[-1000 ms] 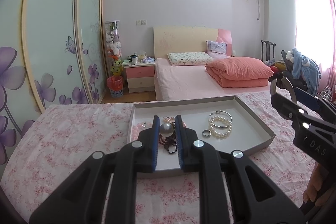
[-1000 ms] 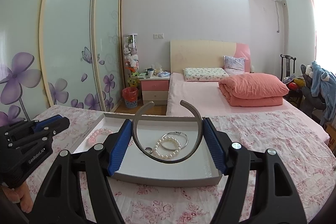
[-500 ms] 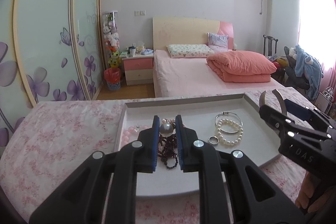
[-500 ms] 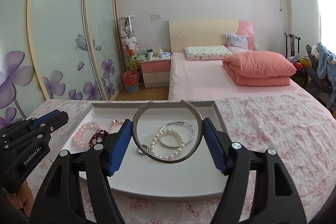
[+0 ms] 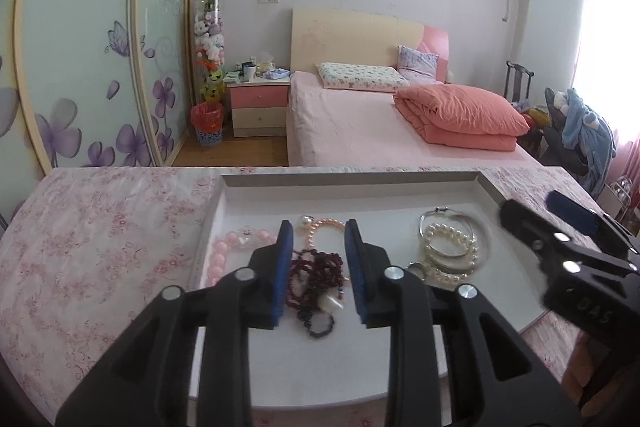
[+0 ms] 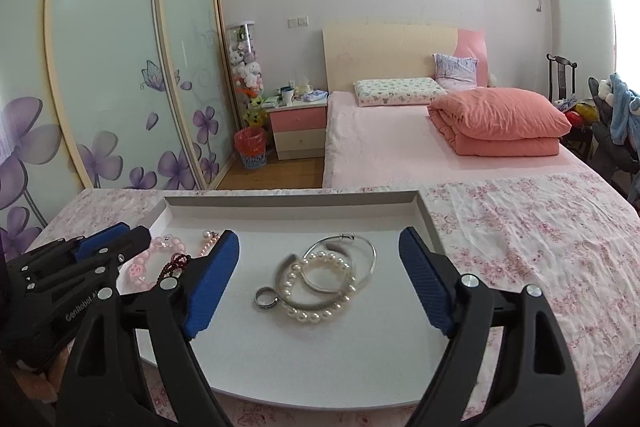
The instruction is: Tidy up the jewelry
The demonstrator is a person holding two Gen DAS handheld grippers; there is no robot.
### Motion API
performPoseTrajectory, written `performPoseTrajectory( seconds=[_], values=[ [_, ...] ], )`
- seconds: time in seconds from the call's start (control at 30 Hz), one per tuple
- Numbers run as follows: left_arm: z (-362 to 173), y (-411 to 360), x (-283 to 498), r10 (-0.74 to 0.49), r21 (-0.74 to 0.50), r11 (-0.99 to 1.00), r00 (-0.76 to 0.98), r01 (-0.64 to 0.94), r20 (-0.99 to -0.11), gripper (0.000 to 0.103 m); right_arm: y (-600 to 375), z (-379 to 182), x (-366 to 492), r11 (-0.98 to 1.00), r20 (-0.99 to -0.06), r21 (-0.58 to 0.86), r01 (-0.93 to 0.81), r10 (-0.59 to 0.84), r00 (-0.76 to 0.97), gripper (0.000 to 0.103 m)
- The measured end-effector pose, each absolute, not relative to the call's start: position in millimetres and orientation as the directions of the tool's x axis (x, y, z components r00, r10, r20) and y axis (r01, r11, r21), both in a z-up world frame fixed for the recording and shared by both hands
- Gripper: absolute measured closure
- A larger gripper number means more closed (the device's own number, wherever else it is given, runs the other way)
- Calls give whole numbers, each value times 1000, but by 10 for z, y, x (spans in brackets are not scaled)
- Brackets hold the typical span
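Two empty tools over the tray: left tool partly open, right tool wide open.

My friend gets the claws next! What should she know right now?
Left claw: open, empty, over the dark red bead strand.
Right claw: open, empty, over the grey open bangle, pearl bracelet, silver bangle and ring.
Everything lies in the white tray, pink bead bracelet at its left.
Left to do: any further sorting.
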State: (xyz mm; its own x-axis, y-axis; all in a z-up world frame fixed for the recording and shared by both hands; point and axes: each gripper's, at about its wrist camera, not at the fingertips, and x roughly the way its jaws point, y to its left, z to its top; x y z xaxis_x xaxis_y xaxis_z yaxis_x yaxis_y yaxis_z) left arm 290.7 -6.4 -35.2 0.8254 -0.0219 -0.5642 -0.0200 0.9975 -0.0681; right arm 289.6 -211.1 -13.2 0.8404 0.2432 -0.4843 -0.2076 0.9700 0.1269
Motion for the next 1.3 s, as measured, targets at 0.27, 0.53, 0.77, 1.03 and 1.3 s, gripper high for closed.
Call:
performPoseTrajectory(
  seconds=[0.27, 0.53, 0.77, 1.03, 1.3],
  values=[
    [-267, 191, 2789, 31, -89, 991, 829, -97, -558, 65, -2243, -95, 2854, 973, -486, 139, -185, 230, 843, 21],
    [-155, 268, 2613, 57, -81, 989, 837, -120, -545, 58, -2202, 2, 2693, 968, -480, 145, -202, 248, 842, 21],
    [-33, 336, 2313, 53, -93, 988, 848, -120, -527, 24, -2165, 122, 2374, 958, -436, 155, -240, 285, 854, 2],
    [56, 406, 1720, 33, -93, 992, 872, -89, -488, 4, -2148, 187, 1995, 958, -433, 124, -260, 288, 854, 2],
    [125, 347, 1132, 48, -74, 993, 899, -89, -434, 4, -2241, 299, 1595, 963, -413, 117, -244, 270, 870, 2]
  ],
)
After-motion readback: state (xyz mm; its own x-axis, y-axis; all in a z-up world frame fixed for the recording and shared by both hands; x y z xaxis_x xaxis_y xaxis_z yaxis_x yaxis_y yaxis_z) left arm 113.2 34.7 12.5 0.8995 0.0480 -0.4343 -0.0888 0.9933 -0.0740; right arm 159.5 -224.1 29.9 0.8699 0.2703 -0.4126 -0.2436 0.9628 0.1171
